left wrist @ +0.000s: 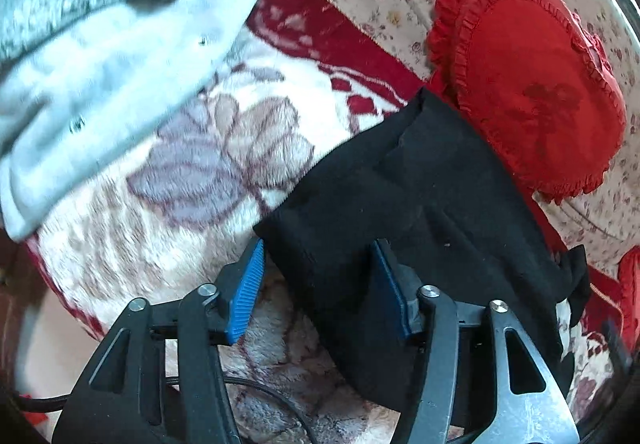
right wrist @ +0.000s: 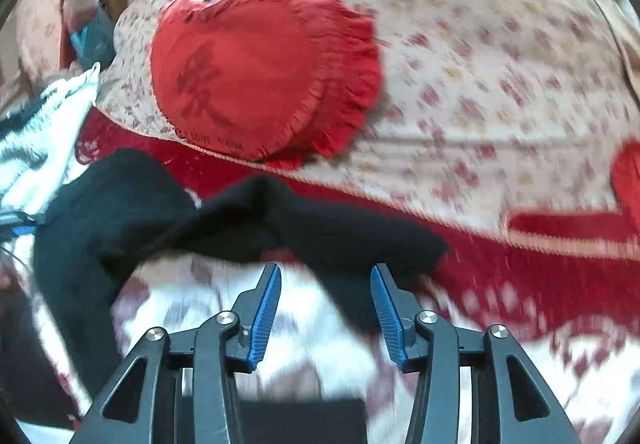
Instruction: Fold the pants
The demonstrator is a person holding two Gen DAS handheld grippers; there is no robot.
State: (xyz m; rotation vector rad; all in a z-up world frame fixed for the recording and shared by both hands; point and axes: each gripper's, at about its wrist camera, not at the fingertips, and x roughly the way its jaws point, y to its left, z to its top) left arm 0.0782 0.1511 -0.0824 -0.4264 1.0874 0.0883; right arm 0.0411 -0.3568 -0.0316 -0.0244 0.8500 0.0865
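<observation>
The black pants lie on a fleece blanket with a floral print. In the left wrist view my left gripper is open, its blue fingers astride the near edge of the pants; the fabric lies between and over the right finger. In the right wrist view the pants lie crumpled across the middle, blurred. My right gripper is open just in front of their near edge, with a fold of black cloth reaching down between the fingers.
A red heart-shaped frilled cushion lies just beyond the pants on a floral sheet. Pale grey garments lie at the left. A second red cushion shows at the right edge.
</observation>
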